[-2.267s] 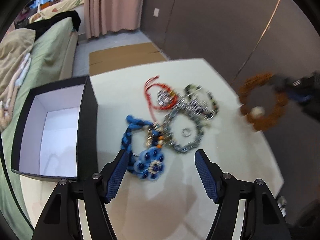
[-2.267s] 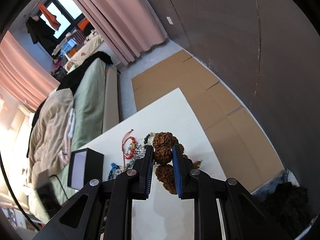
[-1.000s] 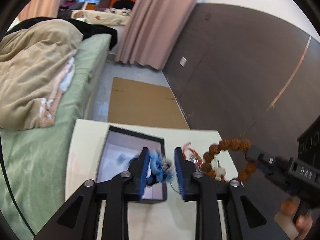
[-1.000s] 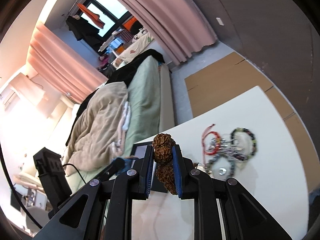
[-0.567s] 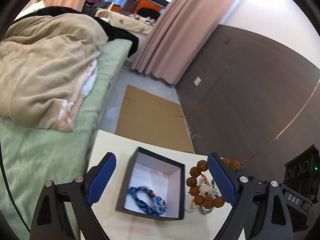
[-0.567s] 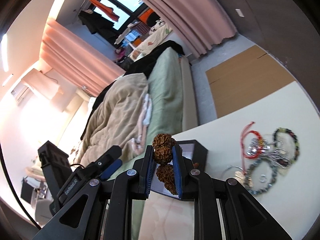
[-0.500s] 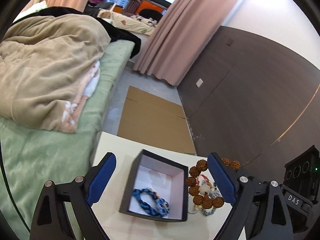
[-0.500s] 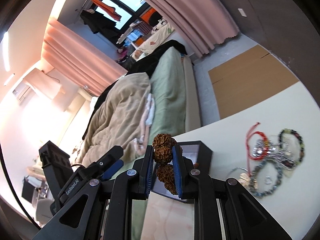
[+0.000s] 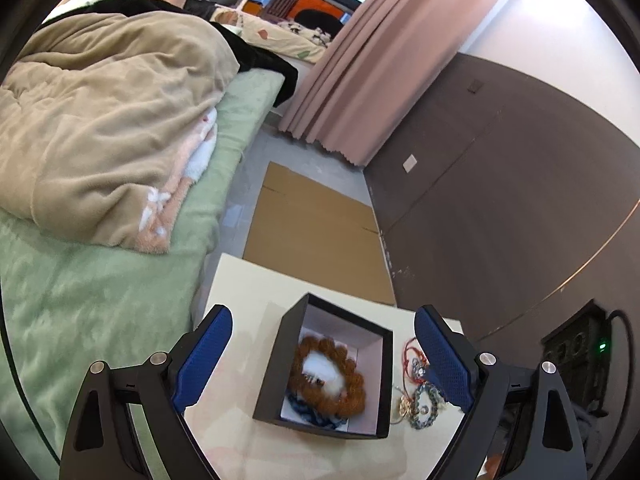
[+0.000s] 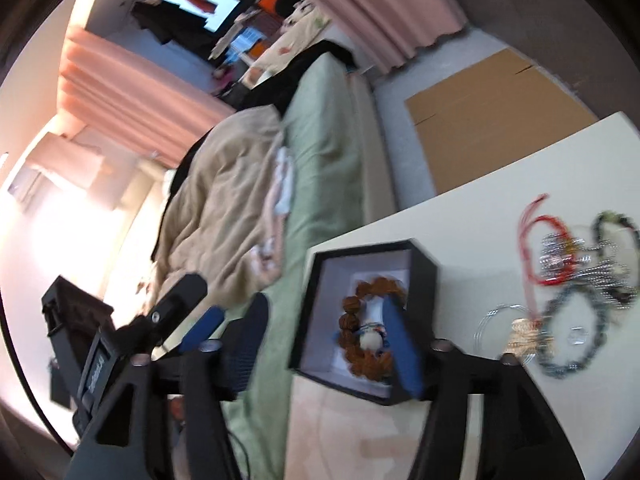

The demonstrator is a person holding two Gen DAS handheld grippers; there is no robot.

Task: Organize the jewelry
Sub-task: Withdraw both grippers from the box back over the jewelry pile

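From the left wrist, we see our left gripper (image 9: 322,354) spread wide with nothing between its blue pads, hanging above the black box (image 9: 384,380) on the pale counter (image 9: 240,292). Inside the box the brown bead bracelet (image 9: 330,376) lies flat as a ring, so it has no clear long axis, and its white bead sits near the middle of the ring. The blue bracelet (image 9: 312,412) peeks out from under it at the near wall. Just right of the box, on the counter, lie a red cord (image 9: 409,354) and a grey bead bracelet (image 9: 426,400), partly hidden by the right finger. A green bed (image 9: 100,280) runs along the counter's left edge.

From the right wrist, blurred, our right gripper (image 10: 328,340) has just been opening and its pads stand apart, clear of the brown bead bracelet (image 10: 360,344), which rests in the box (image 10: 424,280) below them. The right finger hides part of the ring. The loose pile of jewelry (image 10: 576,280) lies to the right, well apart from the box. The left gripper (image 10: 200,326) shows at the left, over the bed.
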